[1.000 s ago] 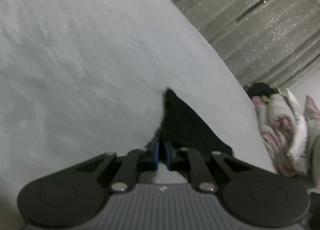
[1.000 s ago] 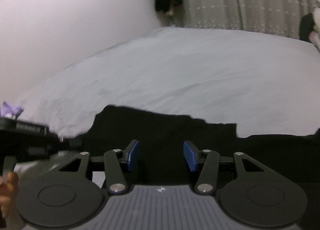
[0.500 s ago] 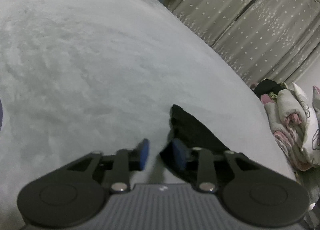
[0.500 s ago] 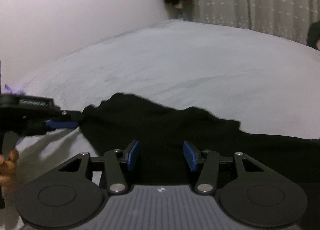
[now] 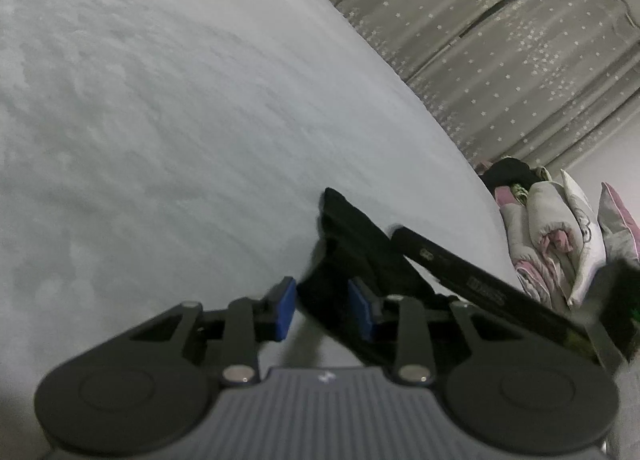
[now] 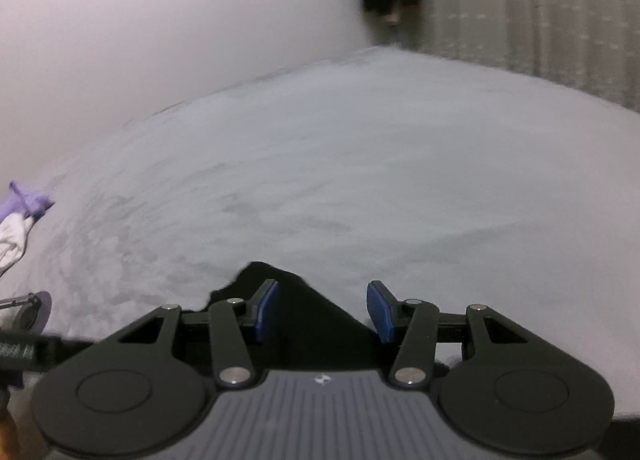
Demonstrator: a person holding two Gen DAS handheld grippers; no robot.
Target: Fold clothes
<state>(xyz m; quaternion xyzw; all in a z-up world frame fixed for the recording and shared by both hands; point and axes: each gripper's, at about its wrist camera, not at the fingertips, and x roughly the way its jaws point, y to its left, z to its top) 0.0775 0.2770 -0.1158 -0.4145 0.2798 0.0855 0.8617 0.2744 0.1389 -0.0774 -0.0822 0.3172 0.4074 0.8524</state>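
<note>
The left gripper [image 5: 322,310] is closing, its blue pads still apart around a bunched edge of the black garment [image 5: 352,236], probably to secure a corner for folding. The right gripper [image 6: 323,310] stands open, closing slightly, above another corner of that garment, gripping nothing. Beyond both stretches the pale grey bed [image 5: 168,108]; starred curtains [image 5: 520,44] and heaped bedding [image 5: 560,236] lie right of the left gripper.

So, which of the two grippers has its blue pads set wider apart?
The right gripper: a wide gap over the black garment. The left gripper is narrower, closing.
</note>
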